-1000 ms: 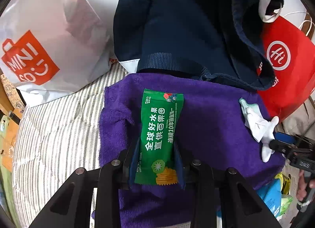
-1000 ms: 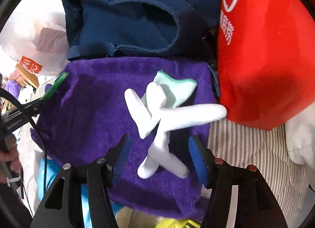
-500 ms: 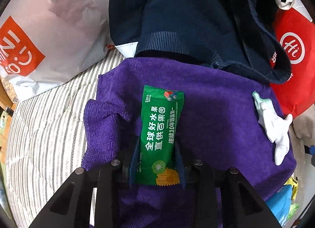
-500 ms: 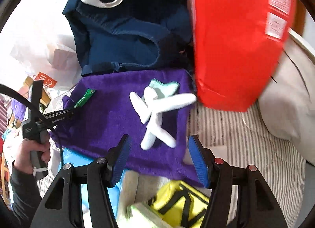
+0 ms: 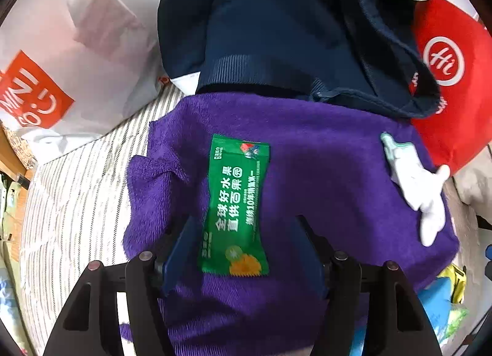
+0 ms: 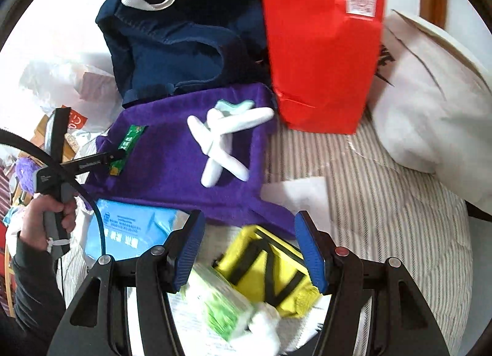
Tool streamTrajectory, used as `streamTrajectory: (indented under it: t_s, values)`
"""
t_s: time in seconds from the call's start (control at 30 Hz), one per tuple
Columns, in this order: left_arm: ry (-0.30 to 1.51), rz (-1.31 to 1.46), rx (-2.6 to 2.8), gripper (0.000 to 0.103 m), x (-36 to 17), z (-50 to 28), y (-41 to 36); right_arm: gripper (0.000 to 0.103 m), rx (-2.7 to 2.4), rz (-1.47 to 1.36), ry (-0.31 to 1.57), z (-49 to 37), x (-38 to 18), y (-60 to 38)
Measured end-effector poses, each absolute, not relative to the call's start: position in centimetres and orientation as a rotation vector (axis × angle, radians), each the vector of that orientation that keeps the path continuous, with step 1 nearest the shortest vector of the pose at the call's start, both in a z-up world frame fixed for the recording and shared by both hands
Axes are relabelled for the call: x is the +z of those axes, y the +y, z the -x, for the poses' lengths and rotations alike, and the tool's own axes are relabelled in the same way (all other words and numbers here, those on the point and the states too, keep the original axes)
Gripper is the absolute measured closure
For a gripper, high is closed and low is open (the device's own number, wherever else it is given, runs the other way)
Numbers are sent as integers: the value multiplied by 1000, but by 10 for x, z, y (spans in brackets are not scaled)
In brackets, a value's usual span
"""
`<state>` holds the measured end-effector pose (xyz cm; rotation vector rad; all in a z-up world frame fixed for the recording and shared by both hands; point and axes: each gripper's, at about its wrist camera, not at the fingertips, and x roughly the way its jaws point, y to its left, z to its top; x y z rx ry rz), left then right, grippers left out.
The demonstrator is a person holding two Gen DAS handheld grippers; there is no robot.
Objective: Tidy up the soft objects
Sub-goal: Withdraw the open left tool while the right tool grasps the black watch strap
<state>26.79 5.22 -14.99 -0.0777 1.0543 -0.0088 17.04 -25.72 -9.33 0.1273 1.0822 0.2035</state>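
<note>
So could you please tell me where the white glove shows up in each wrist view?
Left wrist: the white glove lies at the right edge, on the purple towel.
Right wrist: the glove is centre, upper half, fingers splayed on the towel.
Shared landmark: the red bag beside it.

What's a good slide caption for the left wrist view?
Left gripper open around a green snack packet lying on a purple towel.
</note>
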Motion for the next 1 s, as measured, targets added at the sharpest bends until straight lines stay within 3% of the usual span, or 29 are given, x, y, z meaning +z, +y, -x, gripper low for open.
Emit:
streamTrajectory:
  t_s: [0.4, 0.7, 0.97, 1.0]
  values:
    - [987, 95, -18, 39, -106, -205, 58, 43, 79, -109, 1104, -130, -97, -308]
    - [989, 104, 3, 39, -101, -159, 62, 43, 30, -117, 1192, -97, -136, -328]
    - [1003, 100, 26, 39, -104, -126, 65, 50, 35, -30, 1200, -94, -169, -311]
    - [1007, 99, 27, 39, -105, -124, 65, 56, 28, 2, 1188, -93, -169, -308]
